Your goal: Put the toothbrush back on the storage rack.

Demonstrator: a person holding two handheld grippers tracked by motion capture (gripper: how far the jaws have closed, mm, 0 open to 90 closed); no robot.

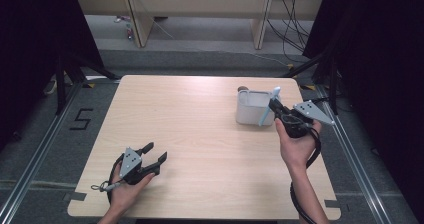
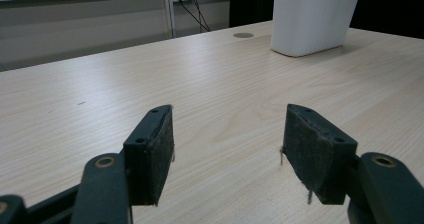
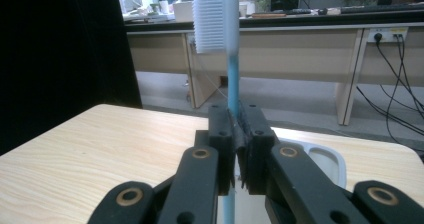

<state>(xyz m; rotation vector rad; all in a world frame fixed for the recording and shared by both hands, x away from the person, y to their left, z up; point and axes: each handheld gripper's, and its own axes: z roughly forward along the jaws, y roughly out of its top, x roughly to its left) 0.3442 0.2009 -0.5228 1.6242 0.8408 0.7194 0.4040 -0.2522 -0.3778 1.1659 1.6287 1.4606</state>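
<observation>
Above the white holder point(image 1: 251, 108), right fingers point(image 3: 234, 134) clamp a toothbrush point(image 3: 231, 59), its handle end hidden; left fingers point(image 2: 227, 149) gape apart.

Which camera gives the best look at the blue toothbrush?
The right gripper view: the toothbrush stands close up, bristles and handle clear. The high view shows it small and slanted beside the white cup. The left gripper view catches a blue tip at the top edge.

Matt pale-wood table point(image 1: 200, 149), plastic toothbrush point(image 3: 232, 84)
</observation>
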